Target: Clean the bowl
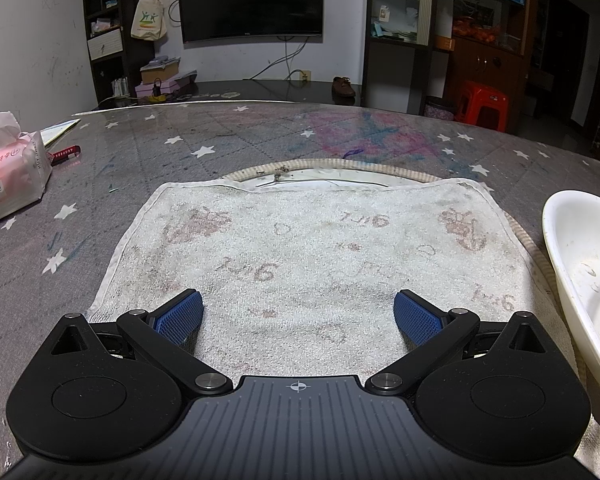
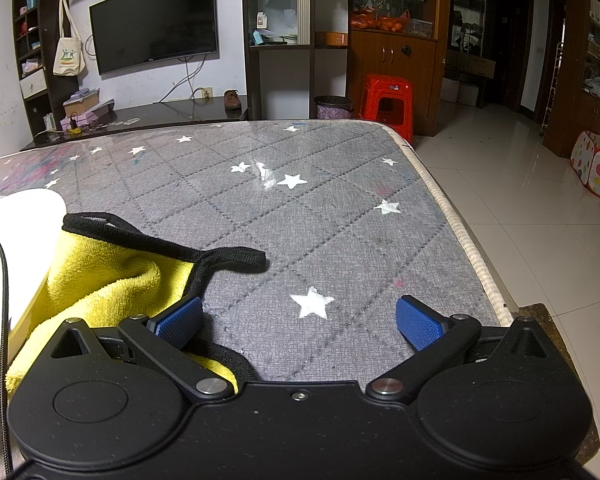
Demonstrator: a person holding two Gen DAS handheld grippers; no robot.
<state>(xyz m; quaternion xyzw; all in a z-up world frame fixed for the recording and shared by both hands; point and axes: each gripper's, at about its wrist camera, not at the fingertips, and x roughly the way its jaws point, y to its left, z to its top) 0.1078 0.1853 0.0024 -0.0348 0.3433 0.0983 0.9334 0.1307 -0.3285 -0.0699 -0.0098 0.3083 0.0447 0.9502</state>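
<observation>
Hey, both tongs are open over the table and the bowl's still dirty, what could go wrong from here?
1. The yellow cloth lies bunched beside the right tongs, not between them; closing now would likely miss it.
2. The white bowl sits tilted at the edge of the left view; a nudge may tip it.
3. The white towel under the left tongs looks stained and could smear.

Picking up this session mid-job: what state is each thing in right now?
left gripper: open, over the towel, holding nothing
right gripper: open, empty
white towel: spread flat, stained
white bowl: dirty inside, not held
yellow cloth: crumpled beside the bowl
plate: mostly covered by the towel, debris on its rim
</observation>
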